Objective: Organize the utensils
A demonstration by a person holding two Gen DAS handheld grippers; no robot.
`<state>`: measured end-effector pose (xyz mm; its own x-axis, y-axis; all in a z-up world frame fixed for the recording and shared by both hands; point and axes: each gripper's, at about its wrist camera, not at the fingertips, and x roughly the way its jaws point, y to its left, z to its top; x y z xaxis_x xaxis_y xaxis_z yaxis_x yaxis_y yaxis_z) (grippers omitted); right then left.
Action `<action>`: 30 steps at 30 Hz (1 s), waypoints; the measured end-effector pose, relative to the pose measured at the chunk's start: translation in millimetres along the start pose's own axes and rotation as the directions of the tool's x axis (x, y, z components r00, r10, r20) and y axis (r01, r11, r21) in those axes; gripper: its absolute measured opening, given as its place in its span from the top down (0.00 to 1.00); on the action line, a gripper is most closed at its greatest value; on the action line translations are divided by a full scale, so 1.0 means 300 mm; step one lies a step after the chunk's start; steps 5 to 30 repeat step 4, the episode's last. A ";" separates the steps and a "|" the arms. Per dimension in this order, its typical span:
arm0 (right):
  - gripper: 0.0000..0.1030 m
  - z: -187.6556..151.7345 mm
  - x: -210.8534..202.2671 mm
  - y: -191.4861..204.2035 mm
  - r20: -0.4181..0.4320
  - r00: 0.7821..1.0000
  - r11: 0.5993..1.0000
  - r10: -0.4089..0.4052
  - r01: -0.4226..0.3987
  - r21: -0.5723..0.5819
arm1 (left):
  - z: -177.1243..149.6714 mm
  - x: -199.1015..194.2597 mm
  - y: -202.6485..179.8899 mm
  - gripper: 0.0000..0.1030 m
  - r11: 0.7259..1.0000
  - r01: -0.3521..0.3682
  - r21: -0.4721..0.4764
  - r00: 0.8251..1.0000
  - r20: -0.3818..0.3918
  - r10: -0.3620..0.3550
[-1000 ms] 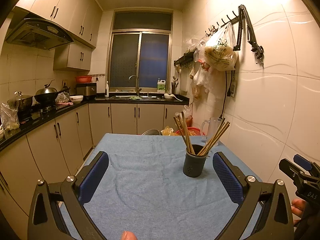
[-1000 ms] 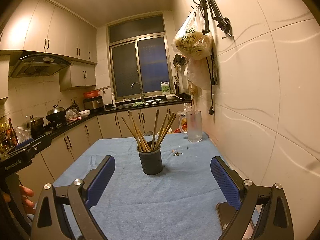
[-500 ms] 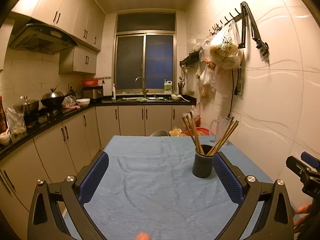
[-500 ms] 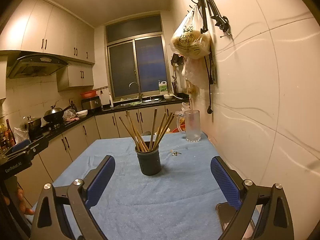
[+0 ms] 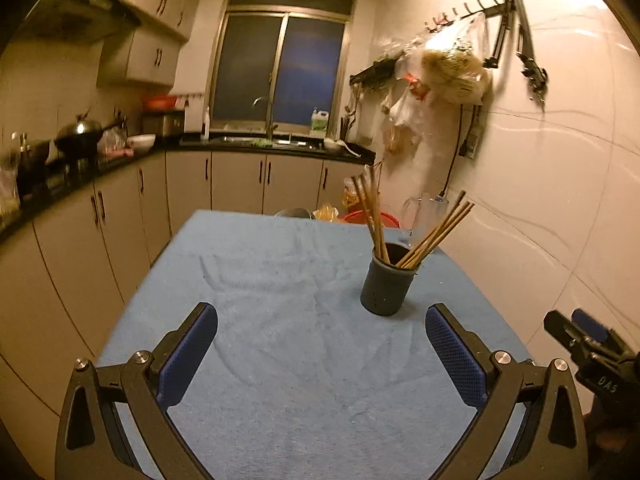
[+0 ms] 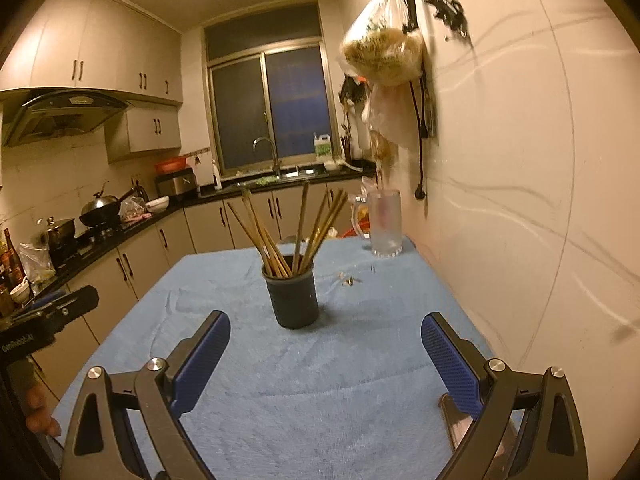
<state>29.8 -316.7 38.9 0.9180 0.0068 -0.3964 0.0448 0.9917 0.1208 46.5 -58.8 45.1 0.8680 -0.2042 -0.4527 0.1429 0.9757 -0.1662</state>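
Left gripper [image 5: 320,344]: held low over the cloth [image 5: 288,360], jaws wide apart, nothing between them.
Right gripper [image 6: 325,348]: likewise held low, jaws apart and empty.
Cup [image 6: 295,298]: dark, upright on the cloth, ahead of both grippers.
Chopsticks [image 6: 276,236]: wooden, fanned inside the cup (count unclear).
Mug [image 6: 385,224]: glass, seemingly empty, by the wall.

Chopsticks [image 6: 280,236] stand in a holder [image 6: 294,298] on the table [image 6: 320,380], ahead of both grippers; a mug [image 6: 384,222] sits behind it, rightward.
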 end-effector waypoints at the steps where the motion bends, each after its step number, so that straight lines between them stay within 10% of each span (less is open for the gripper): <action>1: 0.05 -0.004 0.013 -0.003 -0.010 1.000 1.000 -0.004 0.004 0.004 | -0.002 0.012 0.009 0.00 1.000 -0.007 -0.009 1.000 -0.012 0.007; 30: 0.05 -0.023 0.067 -0.013 -0.053 0.998 1.000 -0.015 0.016 0.012 | -0.006 0.041 0.032 0.00 0.999 -0.015 -0.036 1.000 -0.027 0.014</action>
